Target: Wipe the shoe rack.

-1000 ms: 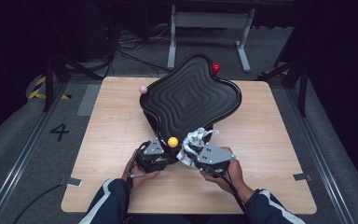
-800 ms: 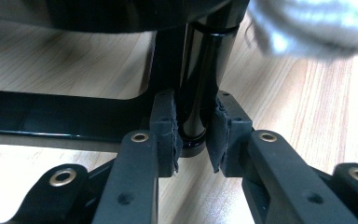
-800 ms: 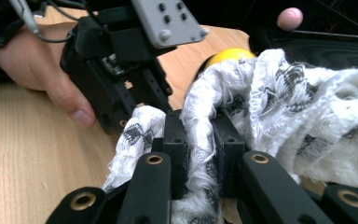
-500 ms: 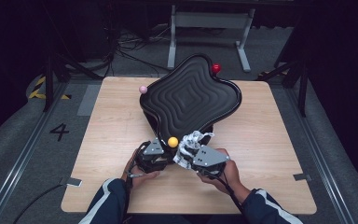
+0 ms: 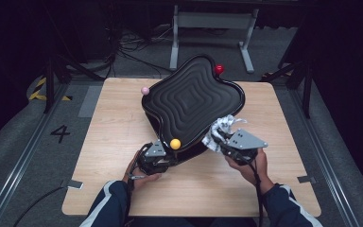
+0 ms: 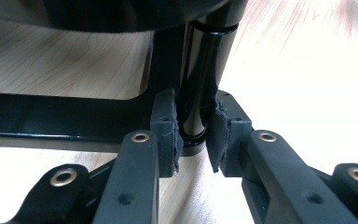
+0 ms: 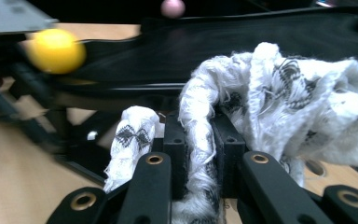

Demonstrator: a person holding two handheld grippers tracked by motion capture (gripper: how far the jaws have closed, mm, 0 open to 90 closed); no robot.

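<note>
White cloth (image 7: 279,93) clamped in right tongs (image 7: 198,140); left tongs (image 6: 191,135) clench the tray's black leg (image 6: 200,70).

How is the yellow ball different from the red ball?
The yellow ball sits on the black tray's near corner, by the left gripper; the red ball sits on its far corner. The yellow ball looks bigger in the high view, the red ball smaller, being farther off. Both are round knobs at the tray's rim.

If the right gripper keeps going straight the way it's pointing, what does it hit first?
Most likely the black wavy tray. The right gripper, shut on a white cloth, points at the tray's dark edge just ahead, so the bunched cloth would probably press against it first. Depth is hard to judge.
</note>
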